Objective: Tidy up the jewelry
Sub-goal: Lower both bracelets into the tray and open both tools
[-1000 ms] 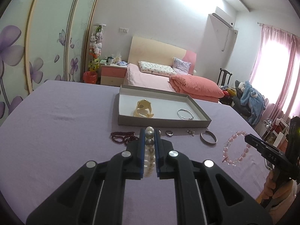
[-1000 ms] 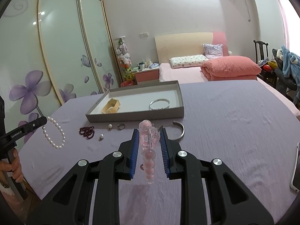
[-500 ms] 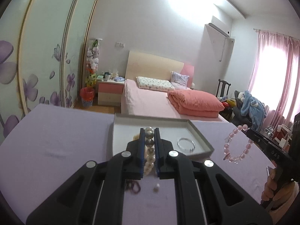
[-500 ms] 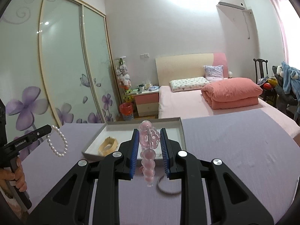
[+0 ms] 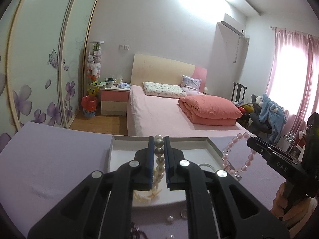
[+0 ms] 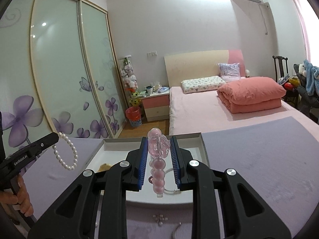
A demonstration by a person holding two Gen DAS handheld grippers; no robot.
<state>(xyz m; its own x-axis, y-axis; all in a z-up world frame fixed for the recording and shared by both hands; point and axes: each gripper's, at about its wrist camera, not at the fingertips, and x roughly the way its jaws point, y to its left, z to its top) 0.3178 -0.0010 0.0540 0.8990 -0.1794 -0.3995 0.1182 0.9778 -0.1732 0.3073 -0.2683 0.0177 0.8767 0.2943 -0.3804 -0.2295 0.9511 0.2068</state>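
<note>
My left gripper (image 5: 159,142) is shut on a white pearl bracelet (image 5: 159,152), which hangs over the open grey tray (image 5: 119,139). The right wrist view shows that gripper (image 6: 56,137) at the left, the pearl bracelet (image 6: 67,156) dangling beside the tray (image 6: 202,145). My right gripper (image 6: 159,144) is shut on a pink bead bracelet (image 6: 158,169) above the tray's white floor. From the left wrist view it (image 5: 249,139) enters at the right with the pink bracelet (image 5: 236,156). A cream bangle (image 5: 143,197) and a silver bangle (image 6: 171,189) lie in the tray.
The tray sits on a purple cloth-covered table (image 5: 49,159). In front of the tray lie a loose pearl (image 5: 170,218), a ring (image 5: 183,214), a dark red bead string (image 5: 137,232), a small charm (image 6: 159,218) and an open silver bangle (image 6: 177,231). A pink bed (image 5: 169,115) stands behind.
Both grippers have moved forward over the table with their bracelets, from in front of the tray to above it. The loose pieces now lie under the grippers.
</note>
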